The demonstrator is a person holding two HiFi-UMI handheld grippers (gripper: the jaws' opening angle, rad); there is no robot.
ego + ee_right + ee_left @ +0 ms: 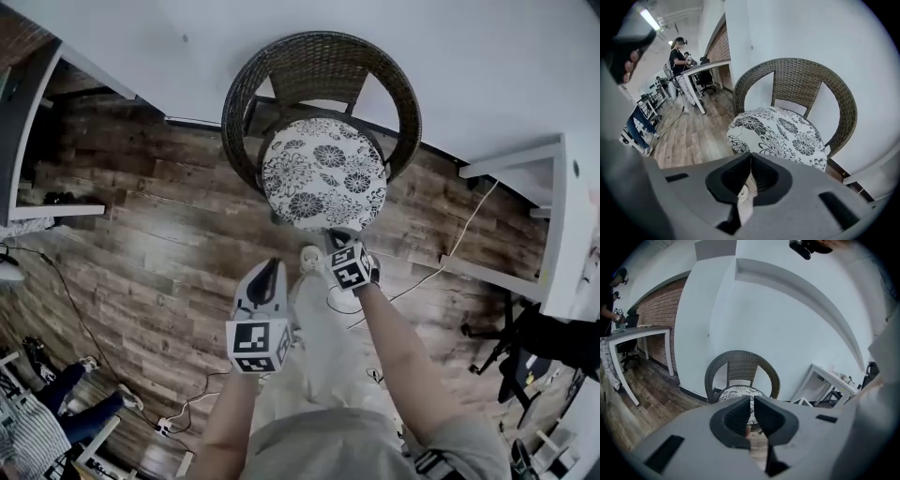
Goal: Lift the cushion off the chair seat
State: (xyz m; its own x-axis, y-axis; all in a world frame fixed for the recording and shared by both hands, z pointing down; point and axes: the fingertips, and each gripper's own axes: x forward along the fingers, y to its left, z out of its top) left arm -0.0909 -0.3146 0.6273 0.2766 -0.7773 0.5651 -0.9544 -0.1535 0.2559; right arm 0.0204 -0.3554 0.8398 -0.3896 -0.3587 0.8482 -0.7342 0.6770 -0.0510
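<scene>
A round white cushion with a black flower print (pixel 323 173) (pixel 778 131) lies on the seat of a brown wicker chair (pixel 319 56) (pixel 797 75) that stands against a white wall. My right gripper (pixel 339 234) (pixel 750 157) is at the cushion's near edge. Its jaws are pressed together, apparently on that edge. My left gripper (pixel 270 272) (pixel 751 401) hangs lower and to the left, well short of the chair, shut with nothing between its jaws. In the left gripper view the cushion (pixel 733 392) and the chair (pixel 740 362) show farther off.
White desks stand to the right (pixel 572 216) and left (pixel 56 211) of the chair on the wood floor. A white cable (pixel 459 244) runs across the floor at the right. One person sits at lower left (pixel 66 412); another stands by a desk (pixel 677 56).
</scene>
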